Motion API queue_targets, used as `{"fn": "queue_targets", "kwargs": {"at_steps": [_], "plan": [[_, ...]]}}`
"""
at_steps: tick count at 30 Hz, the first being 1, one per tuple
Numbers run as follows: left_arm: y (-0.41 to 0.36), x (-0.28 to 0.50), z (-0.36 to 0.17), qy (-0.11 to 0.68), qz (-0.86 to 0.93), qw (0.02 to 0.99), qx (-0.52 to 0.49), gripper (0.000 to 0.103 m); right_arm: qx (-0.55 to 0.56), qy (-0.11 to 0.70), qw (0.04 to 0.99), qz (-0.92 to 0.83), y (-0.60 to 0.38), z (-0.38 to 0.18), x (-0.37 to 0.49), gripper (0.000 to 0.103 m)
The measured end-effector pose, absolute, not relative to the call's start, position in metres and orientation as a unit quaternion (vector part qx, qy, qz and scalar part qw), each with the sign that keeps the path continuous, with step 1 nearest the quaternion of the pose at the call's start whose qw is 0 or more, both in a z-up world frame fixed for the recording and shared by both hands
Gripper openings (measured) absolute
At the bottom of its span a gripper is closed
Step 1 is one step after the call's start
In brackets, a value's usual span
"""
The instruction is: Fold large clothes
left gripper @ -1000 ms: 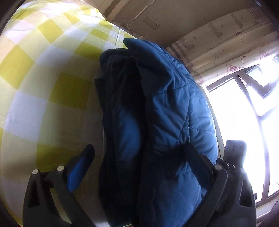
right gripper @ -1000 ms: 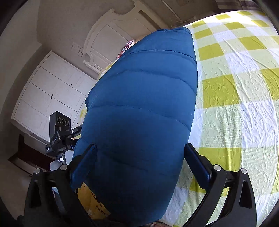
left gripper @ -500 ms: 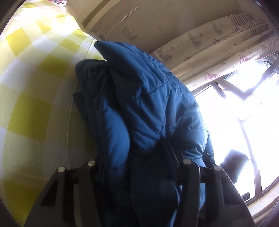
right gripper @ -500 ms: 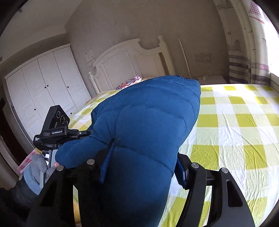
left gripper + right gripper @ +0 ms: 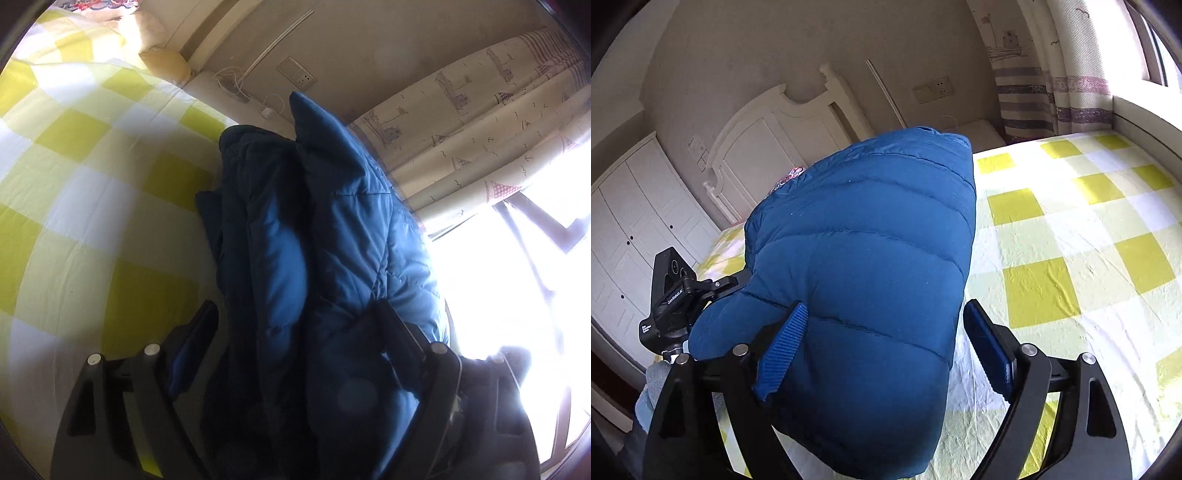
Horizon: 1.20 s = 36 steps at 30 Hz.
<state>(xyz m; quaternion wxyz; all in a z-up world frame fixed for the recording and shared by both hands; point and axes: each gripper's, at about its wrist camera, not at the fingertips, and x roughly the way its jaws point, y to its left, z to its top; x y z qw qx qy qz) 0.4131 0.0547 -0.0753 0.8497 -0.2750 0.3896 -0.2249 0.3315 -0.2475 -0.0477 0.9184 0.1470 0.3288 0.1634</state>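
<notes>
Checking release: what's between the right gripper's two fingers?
Right wrist view: the folded blue jacket bulges between the right gripper's opening jaws; a gap shows by its right finger.

Blue quilted jacket (image 5: 871,280), yellow-and-white checked bedsheet (image 5: 1071,236), white headboard (image 5: 783,125), boat-printed curtain (image 5: 480,122)

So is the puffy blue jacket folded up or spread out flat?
Folded up. The puffy blue quilted jacket sits as a thick bundle on the yellow-and-white checked bedsheet, its layers stacked together rather than lying flat.

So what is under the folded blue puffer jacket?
The blue puffer jacket lies on the yellow checked bedsheet, which shows all around it. Whatever lies directly beneath it is covered.
</notes>
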Motion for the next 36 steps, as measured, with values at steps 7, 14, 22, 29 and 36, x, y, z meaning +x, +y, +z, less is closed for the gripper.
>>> {"fn": "queue_targets", "kwargs": {"at_steps": [7, 14, 22, 29, 36], "plan": [[0.066, 0.267, 0.035, 0.188, -0.130, 0.964, -0.133, 0.100, 0.082, 0.189, 0.968, 0.140, -0.240, 0.016, 0.211, 0.091], [0.032, 0.141, 0.054, 0.110, 0.027, 0.992, -0.058, 0.101, 0.017, 0.153, 0.987, 0.054, -0.213, 0.003, 0.131, 0.098], [0.001, 0.099, -0.008, 0.178, -0.015, 0.983, -0.030, 0.101, -0.011, 0.162, 0.986, 0.033, -0.200, -0.038, 0.088, 0.098], [-0.019, 0.093, -0.025, 0.184, -0.033, 0.982, -0.009, 0.101, -0.017, 0.160, 0.986, 0.034, -0.194, -0.041, 0.074, 0.098], [-0.019, 0.093, -0.029, 0.189, -0.028, 0.982, -0.007, 0.101, -0.014, 0.148, 0.988, 0.035, -0.191, -0.038, 0.067, 0.098]]}}
